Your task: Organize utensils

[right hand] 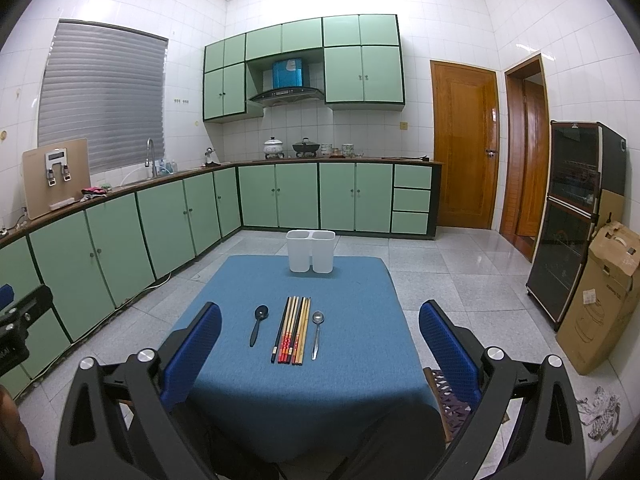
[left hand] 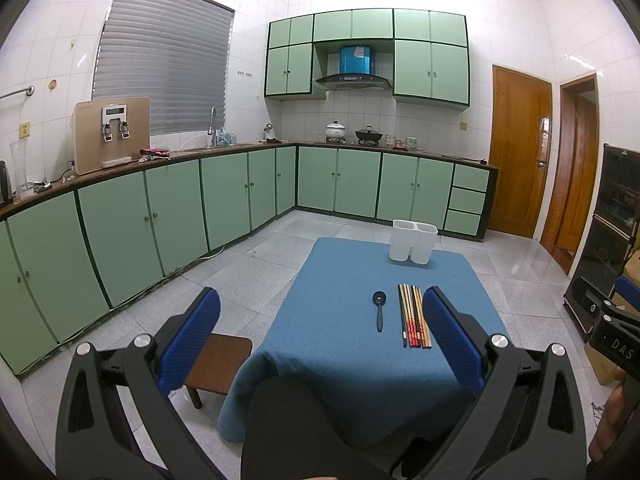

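While wide apart, both claws (left hand: 320, 328) (right hand: 320, 332) empty.

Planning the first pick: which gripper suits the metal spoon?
Right, probably. The metal spoon lies right of the chopsticks, nearer the open right gripper; in the left view a finger hides it.

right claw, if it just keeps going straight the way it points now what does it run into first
Probably the chopsticks lying in a row on the blue tablecloth, between the black spoon and the metal spoon. The right claw is open and empty above the near edge. Depth is unclear; it could pass over them toward the white holder.
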A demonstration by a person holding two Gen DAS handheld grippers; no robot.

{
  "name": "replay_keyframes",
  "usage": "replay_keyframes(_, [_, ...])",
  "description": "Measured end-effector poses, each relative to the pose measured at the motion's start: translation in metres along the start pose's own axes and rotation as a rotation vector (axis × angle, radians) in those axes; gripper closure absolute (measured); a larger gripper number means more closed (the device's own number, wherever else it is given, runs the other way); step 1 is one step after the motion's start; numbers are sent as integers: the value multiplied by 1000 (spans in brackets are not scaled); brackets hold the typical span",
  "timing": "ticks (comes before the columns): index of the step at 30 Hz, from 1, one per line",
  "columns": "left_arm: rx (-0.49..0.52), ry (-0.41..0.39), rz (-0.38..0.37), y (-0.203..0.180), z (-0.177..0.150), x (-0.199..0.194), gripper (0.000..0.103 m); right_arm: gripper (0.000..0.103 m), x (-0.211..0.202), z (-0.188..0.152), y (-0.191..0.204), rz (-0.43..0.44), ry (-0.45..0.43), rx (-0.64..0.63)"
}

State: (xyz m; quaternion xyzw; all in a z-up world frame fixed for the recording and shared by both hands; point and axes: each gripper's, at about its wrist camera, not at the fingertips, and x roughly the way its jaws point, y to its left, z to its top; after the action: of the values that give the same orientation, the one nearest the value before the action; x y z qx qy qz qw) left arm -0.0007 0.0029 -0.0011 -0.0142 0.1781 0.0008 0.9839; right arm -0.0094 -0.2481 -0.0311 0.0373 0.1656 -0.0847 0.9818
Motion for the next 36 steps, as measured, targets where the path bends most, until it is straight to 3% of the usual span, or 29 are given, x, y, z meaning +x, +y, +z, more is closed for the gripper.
replay_keyframes(36, [-3,3,-1,0,-1,2,5,6,-3,-2,10,3,1,-4])
